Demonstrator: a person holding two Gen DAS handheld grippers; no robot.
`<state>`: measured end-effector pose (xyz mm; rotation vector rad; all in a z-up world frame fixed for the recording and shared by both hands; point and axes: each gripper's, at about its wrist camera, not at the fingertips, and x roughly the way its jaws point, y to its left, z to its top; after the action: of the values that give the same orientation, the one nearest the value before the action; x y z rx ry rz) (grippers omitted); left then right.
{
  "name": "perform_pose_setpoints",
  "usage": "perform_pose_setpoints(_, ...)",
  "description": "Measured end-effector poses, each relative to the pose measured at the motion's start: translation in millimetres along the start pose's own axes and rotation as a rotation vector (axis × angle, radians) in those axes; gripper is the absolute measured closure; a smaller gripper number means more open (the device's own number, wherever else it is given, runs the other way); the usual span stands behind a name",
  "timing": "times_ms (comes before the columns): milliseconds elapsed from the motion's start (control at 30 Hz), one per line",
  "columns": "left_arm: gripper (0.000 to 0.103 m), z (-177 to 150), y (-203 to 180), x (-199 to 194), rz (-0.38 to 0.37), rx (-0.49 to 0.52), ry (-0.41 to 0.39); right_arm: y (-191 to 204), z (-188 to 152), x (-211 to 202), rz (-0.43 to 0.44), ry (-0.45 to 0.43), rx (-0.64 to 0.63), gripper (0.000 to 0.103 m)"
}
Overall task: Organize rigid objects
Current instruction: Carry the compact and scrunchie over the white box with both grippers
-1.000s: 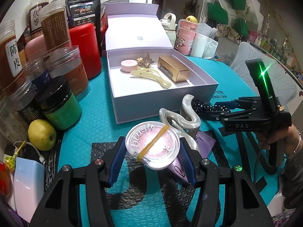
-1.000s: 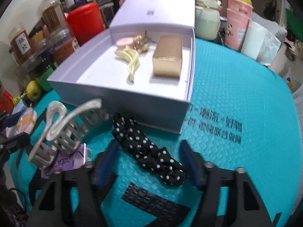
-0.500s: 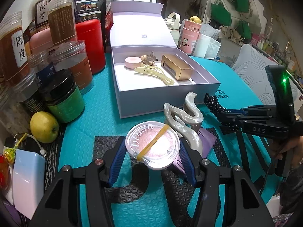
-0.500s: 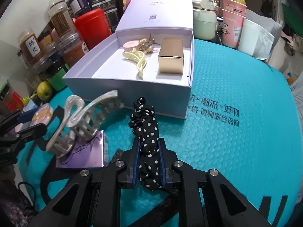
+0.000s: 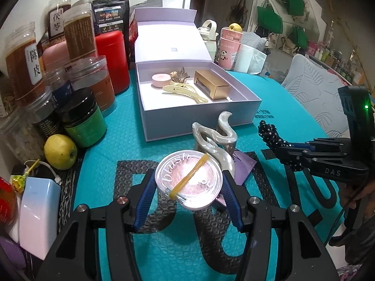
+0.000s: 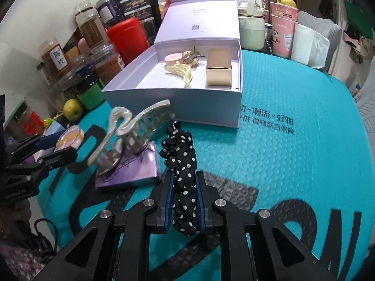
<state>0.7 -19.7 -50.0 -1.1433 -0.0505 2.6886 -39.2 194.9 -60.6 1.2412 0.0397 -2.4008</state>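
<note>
My left gripper (image 5: 188, 182) is shut on a round clear blush compact (image 5: 187, 179) with a yellow rubber band, held above the teal mat. My right gripper (image 6: 184, 187) is shut on a black polka-dot scrunchie (image 6: 181, 154), lifted off the mat; it also shows in the left wrist view (image 5: 276, 140). A pearly claw hair clip (image 6: 131, 131) stands on a purple card (image 6: 131, 168) between the grippers. The open lilac box (image 6: 173, 103) behind holds a pink disc (image 6: 172, 58), a yellow hair clip (image 6: 180, 70), a small ornament and a gold box (image 6: 219, 70).
Jars and a red canister (image 5: 112, 58) crowd the left edge, with a lemon (image 5: 60, 151) and a white power bank (image 5: 37, 217). Pink cups (image 6: 282, 32) and a pale green kettle (image 6: 252, 30) stand behind the box. A chair (image 5: 314, 86) is at the right.
My right gripper closed on the scrunchie and lifted it off the mat. My left gripper rose and pulled back slightly with the compact in it.
</note>
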Motion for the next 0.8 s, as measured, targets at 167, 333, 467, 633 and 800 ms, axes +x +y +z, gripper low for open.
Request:
perform_pose_setpoints(167, 0.048, -3, -6, -10, -0.003, 0.007, -0.019, 10, -10, -17, -0.004, -0.021, -0.014, 0.086)
perform_pose_setpoints(333, 0.048, -2, -15, -16, -0.017, 0.022, -0.036, 19, -19, -29, 0.005, -0.037, -0.023, 0.086)
perform_pose_setpoints(467, 0.048, 2, -20, -17, -0.016, 0.023, -0.04, 24, -24, -35, 0.009, -0.049, -0.027, 0.086)
perform_pose_setpoints(633, 0.048, 11, -22, -17, -0.029, 0.016, -0.054, 27, -26, -39, 0.022, -0.064, -0.028, 0.086)
perform_pose_setpoints(800, 0.048, 23, -26, -15, -0.029, 0.033, -0.069, 26, -21, -41, 0.035, -0.067, -0.021, 0.086)
